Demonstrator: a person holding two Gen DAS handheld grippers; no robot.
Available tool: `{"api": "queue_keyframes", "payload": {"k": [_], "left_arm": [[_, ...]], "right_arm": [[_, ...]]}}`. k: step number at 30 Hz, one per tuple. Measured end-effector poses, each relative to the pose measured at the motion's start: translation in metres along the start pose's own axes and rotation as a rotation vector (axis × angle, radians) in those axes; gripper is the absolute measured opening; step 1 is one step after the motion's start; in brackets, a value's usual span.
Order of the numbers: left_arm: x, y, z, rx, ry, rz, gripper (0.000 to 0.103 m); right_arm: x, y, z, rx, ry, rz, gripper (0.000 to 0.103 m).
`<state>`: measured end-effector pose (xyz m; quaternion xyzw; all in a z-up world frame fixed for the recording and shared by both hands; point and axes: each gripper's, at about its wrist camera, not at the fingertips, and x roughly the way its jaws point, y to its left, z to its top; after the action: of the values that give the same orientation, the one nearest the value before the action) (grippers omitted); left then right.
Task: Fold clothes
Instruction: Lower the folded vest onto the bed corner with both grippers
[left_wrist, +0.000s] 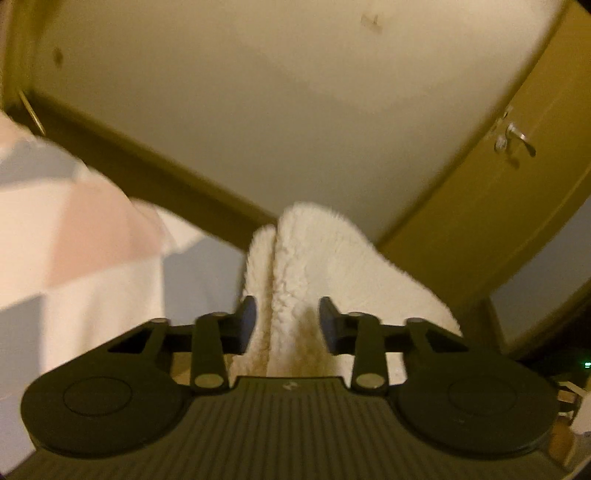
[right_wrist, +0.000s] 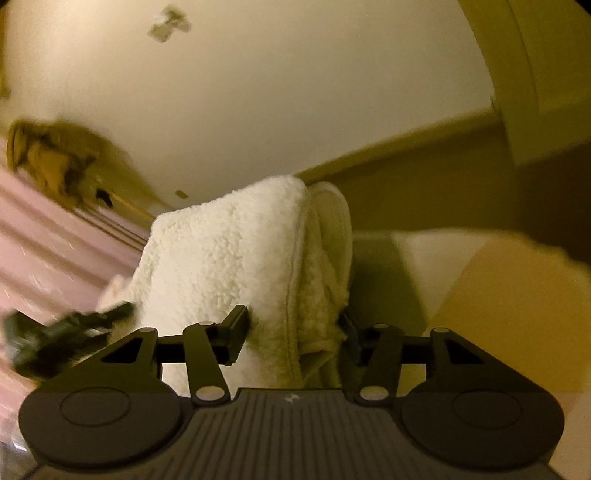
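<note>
A white fleece garment (left_wrist: 314, 251) is bunched into thick folds and runs forward from between the jaws of my left gripper (left_wrist: 288, 319). Both dark pads touch the cloth, so it is shut on it. In the right wrist view the same fleece (right_wrist: 221, 251) forms a wide folded wad with a seam down its middle. My right gripper (right_wrist: 293, 328) holds that wad with the jaws set fairly wide. Its left pad dents the cloth and its right pad is half buried in it. The left gripper (right_wrist: 55, 339) shows as a dark blur at the lower left, beside the fleece.
Checked pink, white and grey bedding (left_wrist: 74, 221) lies to the left, with a brown wooden rail (left_wrist: 147, 173) behind it. A door with a metal handle (left_wrist: 517, 140) stands at the right. A pink striped sheet (right_wrist: 55, 229) and a brown heap (right_wrist: 51, 155) lie at the left.
</note>
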<state>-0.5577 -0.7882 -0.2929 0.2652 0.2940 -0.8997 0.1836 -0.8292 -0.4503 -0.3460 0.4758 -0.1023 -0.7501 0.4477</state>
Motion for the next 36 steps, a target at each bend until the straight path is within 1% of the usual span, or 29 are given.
{"api": "queue_keyframes", "payload": {"k": [1,2,4,5,6,7,8,9,11,13,16,18,22,23,25,28,31,34,36], "left_arm": [[-0.011,-0.007,-0.007,0.02,-0.02,0.005,0.016],[-0.019,-0.014,-0.016,0.04,-0.032,0.004,0.015],[-0.022,-0.025,-0.031,0.086,-0.033,0.008,0.009],[-0.017,-0.028,-0.038,0.112,-0.023,0.021,0.009],[-0.013,-0.031,-0.046,0.139,-0.014,0.034,0.008],[-0.008,-0.03,-0.051,0.141,-0.008,0.047,0.006],[-0.002,-0.025,-0.055,0.124,-0.008,0.056,0.006],[0.002,-0.018,-0.059,0.103,-0.01,0.061,0.005],[0.013,-0.003,-0.068,0.073,-0.005,0.053,0.004],[0.022,0.002,-0.078,0.069,-0.004,0.059,0.004],[0.022,-0.007,-0.083,0.121,-0.032,0.089,0.004],[0.025,-0.012,-0.082,0.15,-0.035,0.113,0.004],[0.018,-0.039,-0.073,0.259,-0.031,0.179,0.003],[0.014,-0.046,-0.069,0.277,-0.038,0.181,0.003],[0.005,-0.058,-0.06,0.301,-0.055,0.178,0.003],[0.0,-0.069,-0.048,0.318,-0.074,0.156,0.003],[0.007,-0.076,-0.042,0.346,-0.08,0.155,0.003],[0.023,-0.073,-0.043,0.351,-0.06,0.158,0.004],[0.036,-0.069,-0.053,0.369,-0.034,0.193,0.004]], "right_arm": [[-0.007,0.008,-0.001,-0.077,-0.031,-0.043,0.053],[-0.014,0.017,-0.003,-0.164,-0.067,-0.087,0.053],[-0.028,0.037,-0.012,-0.352,-0.15,-0.152,0.047],[-0.033,0.046,-0.017,-0.429,-0.179,-0.142,0.046],[-0.035,0.053,-0.022,-0.485,-0.188,-0.108,0.044],[-0.035,0.06,-0.027,-0.534,-0.19,-0.067,0.043],[-0.032,0.066,-0.032,-0.581,-0.183,-0.038,0.043],[-0.025,0.071,-0.037,-0.624,-0.157,-0.031,0.041],[-0.006,0.07,-0.048,-0.674,-0.075,-0.066,0.037],[0.002,0.065,-0.055,-0.678,-0.043,-0.083,0.034],[0.01,0.056,-0.061,-0.669,-0.021,-0.096,0.033],[0.011,0.055,-0.061,-0.665,-0.022,-0.093,0.033],[0.01,0.055,-0.059,-0.655,-0.012,-0.097,0.033],[0.015,0.06,-0.051,-0.652,-0.002,-0.102,0.033],[0.01,0.064,-0.045,-0.639,0.008,-0.102,0.034],[0.0,0.071,-0.032,-0.611,-0.013,-0.075,0.034],[-0.006,0.084,-0.021,-0.626,-0.075,-0.052,0.035],[-0.001,0.094,-0.014,-0.651,-0.102,-0.024,0.035],[0.008,0.1,-0.014,-0.685,-0.108,-0.017,0.035]]}}
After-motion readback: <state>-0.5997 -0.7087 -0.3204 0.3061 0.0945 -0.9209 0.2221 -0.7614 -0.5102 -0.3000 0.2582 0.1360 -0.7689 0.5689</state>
